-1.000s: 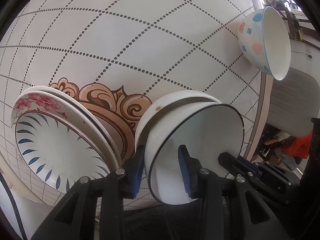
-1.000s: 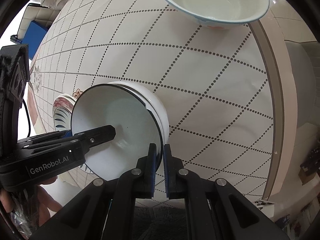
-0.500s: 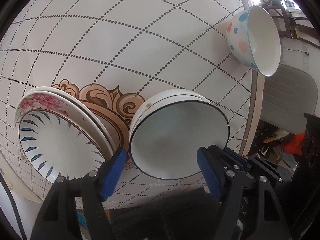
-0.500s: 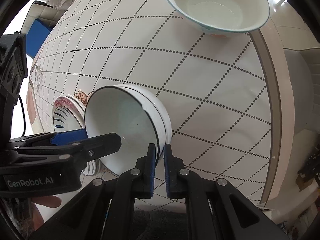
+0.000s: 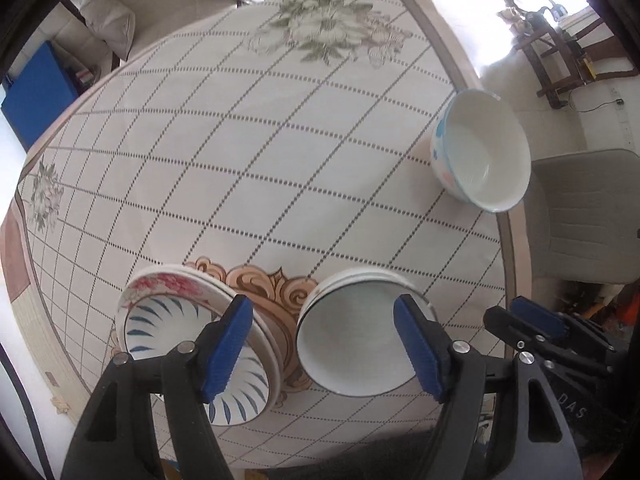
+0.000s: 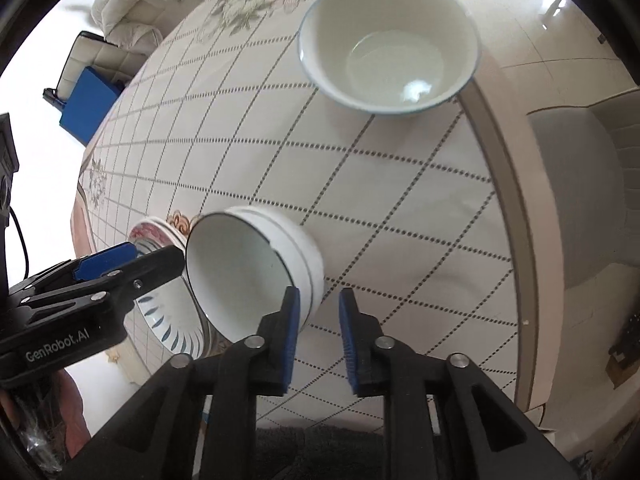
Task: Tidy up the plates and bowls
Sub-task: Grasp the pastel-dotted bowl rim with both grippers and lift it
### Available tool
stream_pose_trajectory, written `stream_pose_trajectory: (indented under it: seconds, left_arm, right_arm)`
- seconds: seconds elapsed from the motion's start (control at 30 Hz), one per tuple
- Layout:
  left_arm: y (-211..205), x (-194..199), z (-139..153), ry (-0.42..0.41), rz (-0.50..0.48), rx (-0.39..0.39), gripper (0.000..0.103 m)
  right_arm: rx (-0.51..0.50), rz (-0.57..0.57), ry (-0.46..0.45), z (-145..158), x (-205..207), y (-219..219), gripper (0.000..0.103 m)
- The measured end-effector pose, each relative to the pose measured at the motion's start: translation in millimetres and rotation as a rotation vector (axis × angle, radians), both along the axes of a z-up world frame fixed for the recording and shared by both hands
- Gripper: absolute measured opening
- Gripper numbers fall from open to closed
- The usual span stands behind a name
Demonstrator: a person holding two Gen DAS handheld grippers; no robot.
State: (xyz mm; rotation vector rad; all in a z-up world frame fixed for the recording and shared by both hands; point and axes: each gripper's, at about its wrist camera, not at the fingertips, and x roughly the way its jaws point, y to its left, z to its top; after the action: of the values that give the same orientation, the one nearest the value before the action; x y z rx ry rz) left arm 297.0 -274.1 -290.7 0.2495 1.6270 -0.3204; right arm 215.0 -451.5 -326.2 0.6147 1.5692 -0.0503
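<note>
A: In the left wrist view, below the brown scroll motif (image 5: 266, 292) printed on the tablecloth (image 5: 256, 168), what is the status of the tongs?

B: The left gripper (image 5: 322, 346) stands spread wide with nothing between its pads. The stack of white bowls (image 5: 352, 340) sits just right of the motif, seen between the two blue pads but untouched by them. The stack of plates (image 5: 188, 328) lies just left of the motif. The blue-rimmed bowl (image 5: 480, 156) stands well apart from the motif, up and to the right, at the table edge.

A: And in the right wrist view?

B: The right gripper (image 6: 318, 336) has its jaws opening; the gap between the pads is clear. The stack of white bowls (image 6: 256, 268) sits right of the motif (image 6: 180, 220), beside the left pad; contact cannot be confirmed. The blue-rimmed bowl (image 6: 390, 44) stands far above the motif. The left gripper (image 6: 132, 258) enters from the left, over the plates (image 6: 168, 316).
</note>
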Motion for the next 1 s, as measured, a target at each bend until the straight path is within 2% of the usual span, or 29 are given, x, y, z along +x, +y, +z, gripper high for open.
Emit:
stream_pose_trajectory:
  seconds: [0.03,0.1,0.17,0.23,0.3,0.37,0.4,0.5,0.67,0.73,0.8,0.87,1.0]
  left_arm:
    - [-7.2,5.0,3.2,-0.012,0.004,-0.013,0.072]
    - [-22.8,19.7,5.0,-0.013,0.007,-0.048,0.072]
    - [-43.1,35.0,-1.6,0.005,0.012,-0.076,0.071]
    - [-64.0,50.9,-12.1,0.024,0.006,-0.105,0.069]
    - [-86.1,61.8,-25.4,0.043,-0.015,-0.108,0.055]
    - [-106.1,70.1,-40.5,0.067,-0.047,-0.095,0.046]
    - [-114.0,73.4,-47.8,0.077,-0.061,-0.083,0.040]
    - [-133.7,80.4,-68.3,0.122,-0.090,-0.069,0.034]
    - [-151.8,85.5,-91.1,0.153,-0.107,-0.045,0.022]
    - [-154.4,86.2,-96.0,0.159,-0.093,-0.051,0.017]
    - [-154.7,85.5,-96.0,0.154,-0.075,-0.052,0.012]
    - [-154.3,85.2,-92.4,0.129,-0.066,-0.054,0.006]
    - [-151.9,84.0,-83.8,0.107,-0.070,-0.046,0.005]
  right_arm:
    - [-0.028,-0.025,-0.023,7.7,1.8,-14.6,0.055]
    - [-0.064,-0.072,-0.072,20.6,8.9,-46.1,0.070]
    - [-0.068,-0.101,-0.087,23.8,20.1,-72.1,0.070]
    - [-0.030,-0.122,-0.087,18.4,34.2,-95.0,0.070]
    - [-0.014,-0.131,-0.075,8.1,50.5,-112.0,0.070]
    - [-0.011,-0.118,-0.064,-2.4,67.3,-121.2,0.068]
    - [-0.016,-0.111,-0.056,-7.8,75.5,-123.3,0.065]
    - [-0.027,-0.087,-0.031,-21.9,91.7,-129.9,0.052]
    - [-0.007,-0.071,0.029,-49.9,112.1,-128.1,0.039]
    - [0.004,-0.067,0.054,-59.8,116.7,-128.5,0.019]
    - [0.028,-0.075,0.064,-65.8,116.2,-126.4,0.011]
    - [0.001,-0.049,0.063,-64.9,118.7,-122.1,0.010]
    - [-0.026,-0.022,0.079,-63.2,119.1,-115.6,0.008]
